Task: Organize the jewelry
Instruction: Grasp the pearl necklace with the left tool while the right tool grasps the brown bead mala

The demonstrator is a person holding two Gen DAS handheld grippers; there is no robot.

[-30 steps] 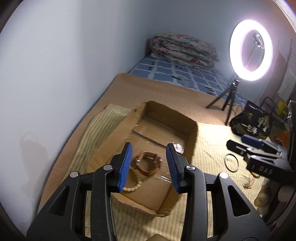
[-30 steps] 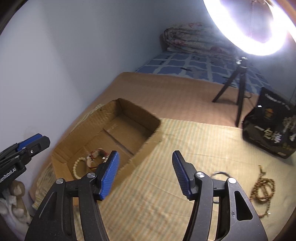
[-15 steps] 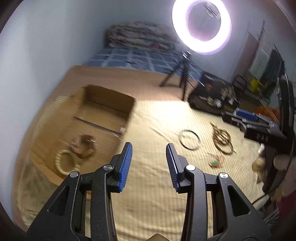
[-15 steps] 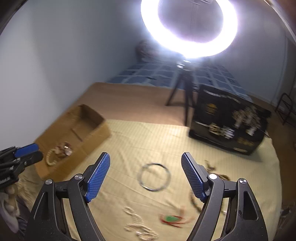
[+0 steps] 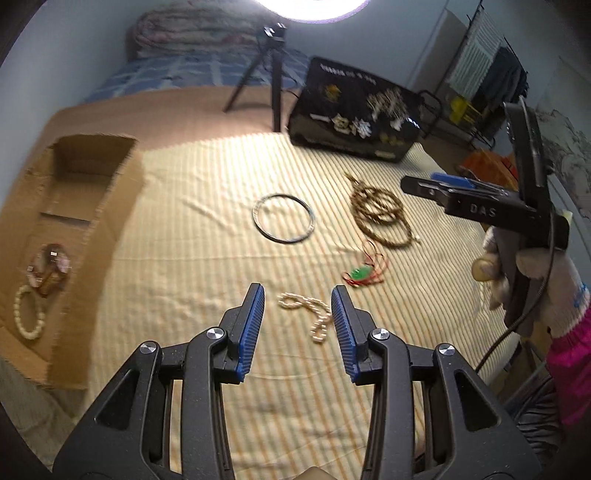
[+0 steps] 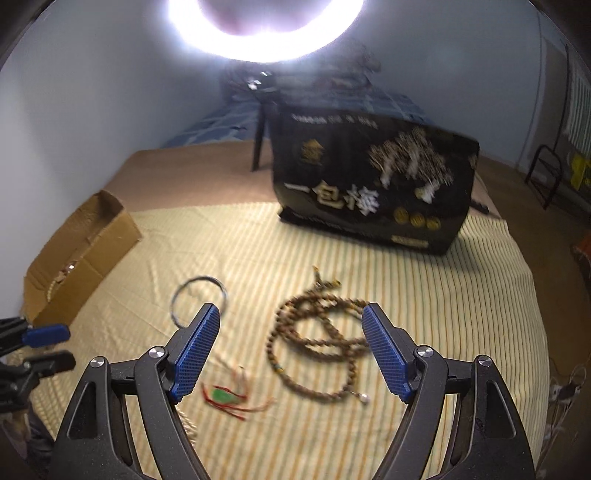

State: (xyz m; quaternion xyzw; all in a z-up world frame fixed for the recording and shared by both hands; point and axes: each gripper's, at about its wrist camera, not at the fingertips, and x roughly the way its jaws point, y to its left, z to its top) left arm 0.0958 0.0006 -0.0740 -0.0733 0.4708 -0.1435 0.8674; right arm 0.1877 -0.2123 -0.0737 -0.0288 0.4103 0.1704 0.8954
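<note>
Both wrist views angled down over the striped cloth (image 5: pixel 192 192), left from nearer the cardboard box (image 5: pixel 74 206); sharing metal ring (image 6: pixel 199 299) and black bag (image 6: pixel 373 181).

Ring light (image 6: pixel 264 29) glares overhead; motion blur, dark fisheye corners, dim room

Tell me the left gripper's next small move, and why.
Probably ease the left gripper down onto the pale bead strand. Its jaws are open and empty, the strand lies loose on the striped cloth right between them, while the cardboard box at left already holds two pieces.
</note>
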